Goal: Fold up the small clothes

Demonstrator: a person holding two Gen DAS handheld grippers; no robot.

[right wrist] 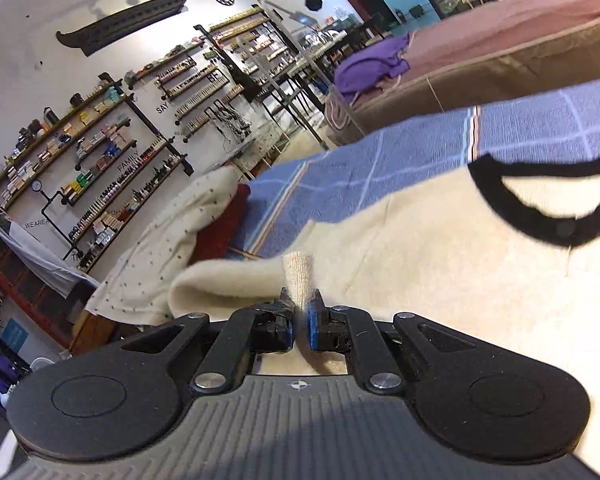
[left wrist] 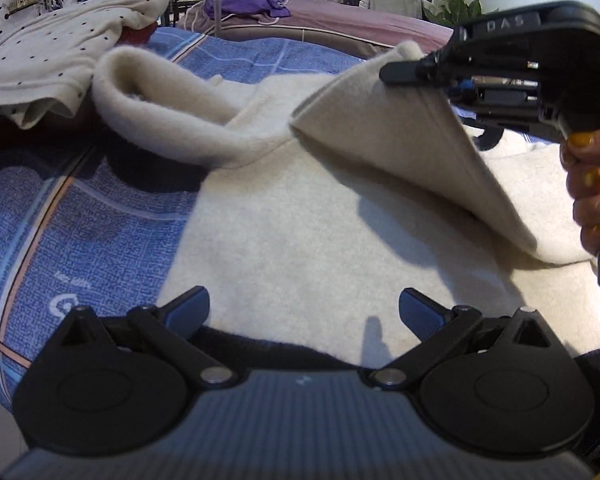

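Folding the right sleeve of a cream sweater inward across its body.

On the left: polka-dot garment [left wrist: 40, 60] on the blue plaid blanket [left wrist: 80, 220], left sleeve [left wrist: 160, 120] looped beside it. Near centre: left gripper [left wrist: 304, 312] spread wide, empty, hovering over the sweater's body [left wrist: 292, 240]. On the right: right gripper [right wrist: 300, 320] pinching the cuff [right wrist: 298, 276], sleeve panel [left wrist: 400, 140] lifted. Best carried low across, laid flat on the chest, with the grip kept until the cuff rests flat and the fold edge straight.
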